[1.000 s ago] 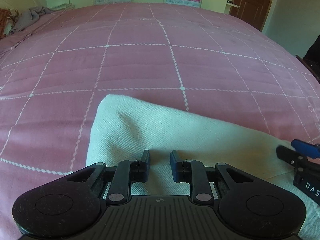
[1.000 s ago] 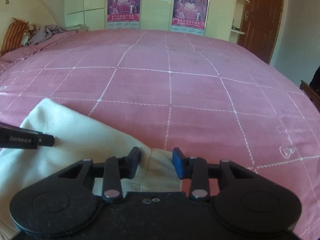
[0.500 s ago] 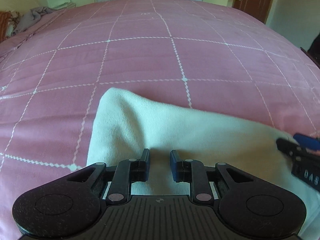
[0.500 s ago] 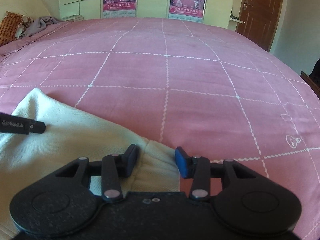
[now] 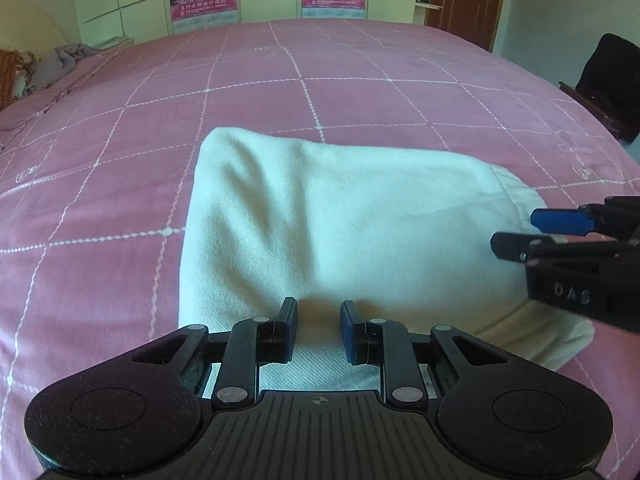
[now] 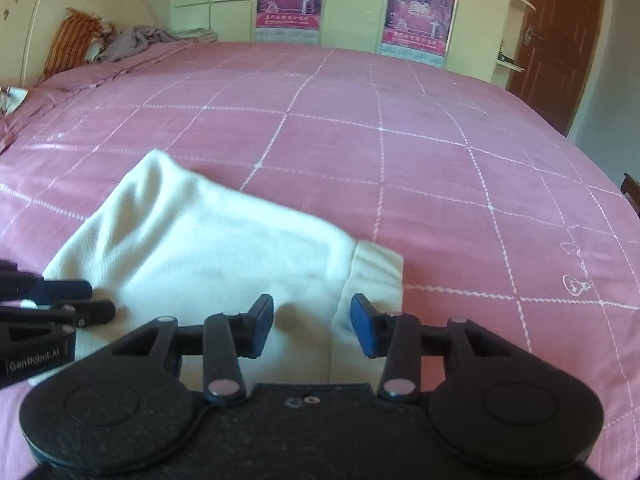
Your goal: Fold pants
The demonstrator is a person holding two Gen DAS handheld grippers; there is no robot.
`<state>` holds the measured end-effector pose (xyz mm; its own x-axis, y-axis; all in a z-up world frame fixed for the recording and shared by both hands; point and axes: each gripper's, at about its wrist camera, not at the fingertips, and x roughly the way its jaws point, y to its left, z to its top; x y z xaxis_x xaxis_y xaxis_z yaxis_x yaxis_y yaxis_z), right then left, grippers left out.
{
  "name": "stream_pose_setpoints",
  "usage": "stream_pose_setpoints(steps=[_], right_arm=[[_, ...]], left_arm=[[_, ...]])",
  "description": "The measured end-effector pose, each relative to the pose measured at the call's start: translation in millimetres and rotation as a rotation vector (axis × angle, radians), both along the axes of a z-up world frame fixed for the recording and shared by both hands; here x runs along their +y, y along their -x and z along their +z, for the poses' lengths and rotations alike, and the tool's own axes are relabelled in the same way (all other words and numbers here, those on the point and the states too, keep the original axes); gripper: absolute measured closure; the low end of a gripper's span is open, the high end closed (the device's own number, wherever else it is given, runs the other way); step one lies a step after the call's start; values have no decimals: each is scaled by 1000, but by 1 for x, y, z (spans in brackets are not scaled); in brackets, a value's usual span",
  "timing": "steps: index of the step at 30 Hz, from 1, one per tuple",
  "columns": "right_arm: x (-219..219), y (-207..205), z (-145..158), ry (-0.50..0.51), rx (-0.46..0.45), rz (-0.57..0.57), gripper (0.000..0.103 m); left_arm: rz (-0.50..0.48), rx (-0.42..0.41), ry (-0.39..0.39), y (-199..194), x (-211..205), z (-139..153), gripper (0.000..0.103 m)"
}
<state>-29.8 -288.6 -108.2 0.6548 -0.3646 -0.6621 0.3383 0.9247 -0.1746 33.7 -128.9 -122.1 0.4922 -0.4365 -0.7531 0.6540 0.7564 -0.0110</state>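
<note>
The folded cream pants [image 5: 340, 232] lie on the pink bed [image 5: 360, 80], under both fingers. Left gripper [image 5: 319, 322] narrowly parted, empty; right gripper [image 6: 312, 322] wider, having just opened, empty. Lift straight off without snagging the cuff.

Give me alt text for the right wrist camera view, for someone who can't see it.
A folded cream pair of pants lies on a pink bedspread with white grid lines. The right gripper sits at its near edge, jaws apart, gripping nothing. The left gripper reaches in from the left, over the cloth.
</note>
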Motion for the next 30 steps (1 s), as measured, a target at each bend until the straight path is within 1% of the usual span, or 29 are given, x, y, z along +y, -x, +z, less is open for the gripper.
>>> stream_pose_setpoints(steps=[3,5,6,9,13,16,18,21,23,24,26,29,30], right_arm=[[12,15,-17,70,54,30,57],[19,26,-21,106,57,55,57],[20,28,-19,107,61,61,57],[19,35,-11,66,50,45,58],[19,35,-19,58,65,32,55],[19,31,-13,48,87,24,55],[19,35,-7,39,69,12,53],[24,45,-2,59,34,-4,50],[25,45,-12,67,66,-1,50],[25,46,-14,72,66,0,49],[24,46,-9,55,56,-19,49],[23,50,1,35,11,-43,48],[22,49,-3,37,29,-43,47]], left_arm=[[-20,1,1,20,8,-2,81],[-15,18,17,25,13,-1,81],[-9,28,28,26,17,0,81],[1,61,56,25,24,-2,81],[10,83,47,20,23,-2,81],[14,67,37,24,24,5,80],[39,65,45,25,27,9,80],[72,69,54,25,29,14,80],[66,51,30,27,29,12,80],[65,41,20,28,29,10,80],[73,33,14,28,32,9,80],[76,25,12,27,34,8,80],[76,27,7,26,34,6,80]])
